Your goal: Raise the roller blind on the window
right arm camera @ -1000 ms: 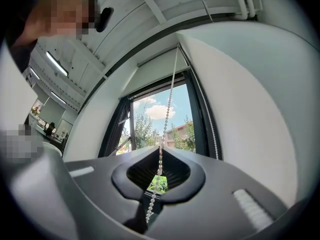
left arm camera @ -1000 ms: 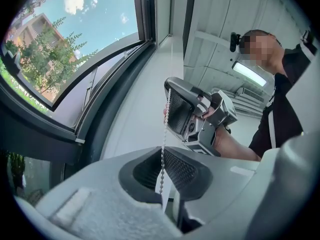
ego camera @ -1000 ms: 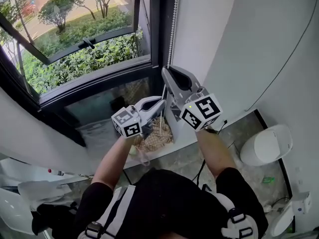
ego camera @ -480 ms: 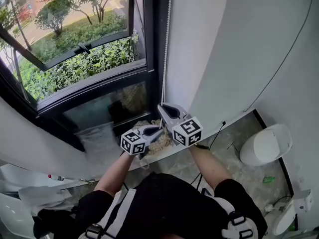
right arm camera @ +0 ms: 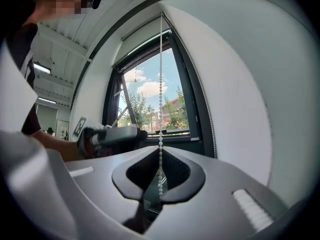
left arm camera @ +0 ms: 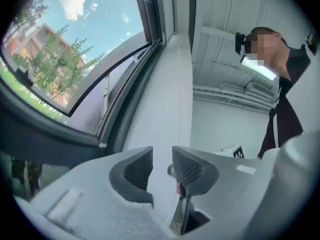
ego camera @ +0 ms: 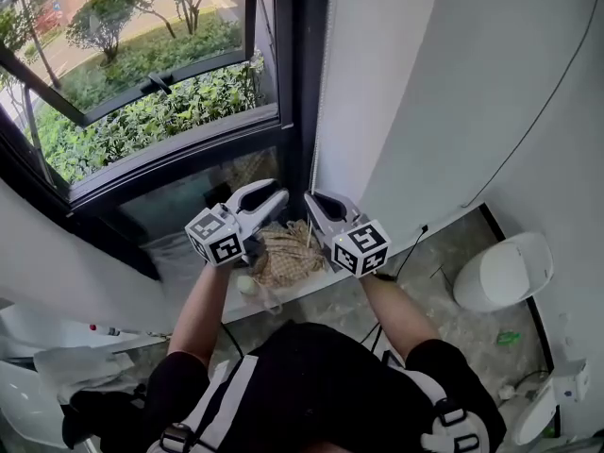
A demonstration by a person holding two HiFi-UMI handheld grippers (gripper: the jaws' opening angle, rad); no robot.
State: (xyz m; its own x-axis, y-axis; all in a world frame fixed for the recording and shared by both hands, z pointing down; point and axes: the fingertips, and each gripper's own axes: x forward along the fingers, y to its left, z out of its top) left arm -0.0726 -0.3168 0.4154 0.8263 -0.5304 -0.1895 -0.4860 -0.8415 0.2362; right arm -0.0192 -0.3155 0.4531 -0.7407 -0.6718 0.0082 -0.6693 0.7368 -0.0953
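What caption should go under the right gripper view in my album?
The right gripper grips the bead chain by the window.

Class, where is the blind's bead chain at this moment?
In the right gripper view the bead chain hangs down the middle, in front of the window, and runs between the closed jaws of the right gripper, which pinch it.

wall [ego camera: 406, 92] tight on rt, window frame [ego camera: 294, 83] ahead; woven straw heap [ego camera: 283, 258] below

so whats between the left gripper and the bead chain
Nothing; the head view shows a bare gap. The left gripper, jaws just opened, is empty; the right gripper pinches the bead chain.
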